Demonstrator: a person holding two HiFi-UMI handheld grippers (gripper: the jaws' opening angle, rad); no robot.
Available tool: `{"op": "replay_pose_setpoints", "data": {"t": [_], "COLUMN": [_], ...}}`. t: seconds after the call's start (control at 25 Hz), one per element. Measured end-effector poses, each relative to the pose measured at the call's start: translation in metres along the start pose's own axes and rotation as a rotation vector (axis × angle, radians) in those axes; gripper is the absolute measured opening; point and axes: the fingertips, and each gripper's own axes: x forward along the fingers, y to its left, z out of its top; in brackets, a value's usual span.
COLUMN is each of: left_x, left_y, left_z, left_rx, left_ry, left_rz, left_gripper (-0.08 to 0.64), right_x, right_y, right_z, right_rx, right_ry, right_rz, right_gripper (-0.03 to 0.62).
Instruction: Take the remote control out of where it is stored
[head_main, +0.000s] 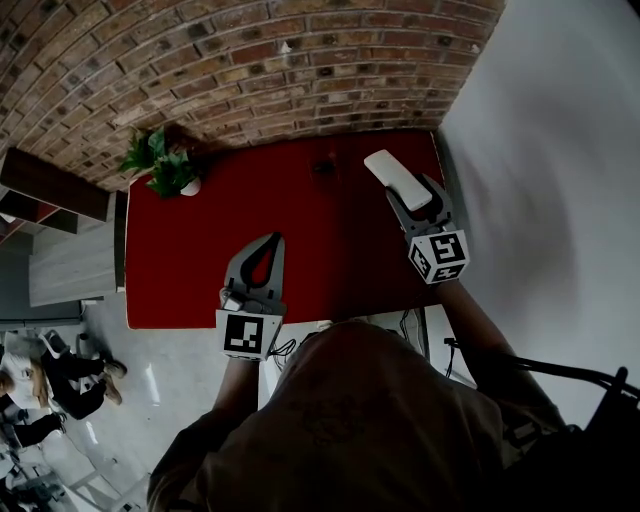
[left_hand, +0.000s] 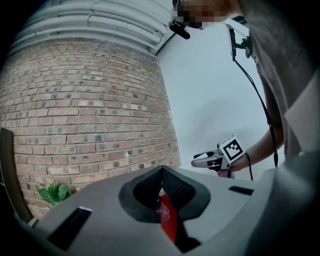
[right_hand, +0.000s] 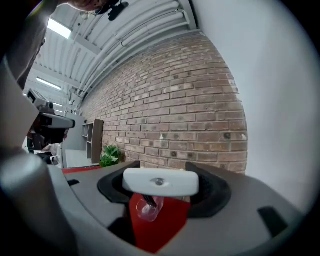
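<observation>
The white remote control (head_main: 397, 180) is held across the jaws of my right gripper (head_main: 412, 203), lifted over the right part of the red table (head_main: 200, 260). In the right gripper view the remote's end (right_hand: 160, 181) spans both jaws, which are shut on it. Below it, a small clear holder (right_hand: 144, 210) stands on the table; in the head view it is a dim spot (head_main: 322, 168). My left gripper (head_main: 270, 243) hangs over the table's front middle, its jaws meeting at the tip (left_hand: 161, 171) with nothing between them.
A potted green plant (head_main: 165, 165) stands at the table's far left corner against the brick wall (head_main: 250, 60). A white wall (head_main: 560, 150) runs along the table's right side. Shelving (head_main: 50, 190) and a person (head_main: 60, 385) are on the left.
</observation>
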Motion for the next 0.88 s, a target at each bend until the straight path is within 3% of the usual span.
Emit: {"op": "replay_pose_setpoints", "data": {"t": [0.36,0.6,0.88], "left_x": [-0.004,0.001,0.002], "left_y": [0.006,0.011,0.022], "left_z": [-0.01,-0.002,-0.015], "left_rx": [-0.005,0.01,0.003], "left_ry": [0.023,0.026,0.069], "left_rz": [0.022,0.037,0.066], "left_gripper": [0.011,0.011,0.011], "right_x": [0.07,0.101,0.125], "right_y": [-0.023,-0.038,-0.027], "right_z": [-0.103,-0.169,-0.225], "right_rx": [0.129,0.097,0.07], "right_ry": [0.198,0.33,0.446], "right_rz": [-0.031,-0.064,-0.045], "right_gripper": [0.295,0.295,0.295]}}
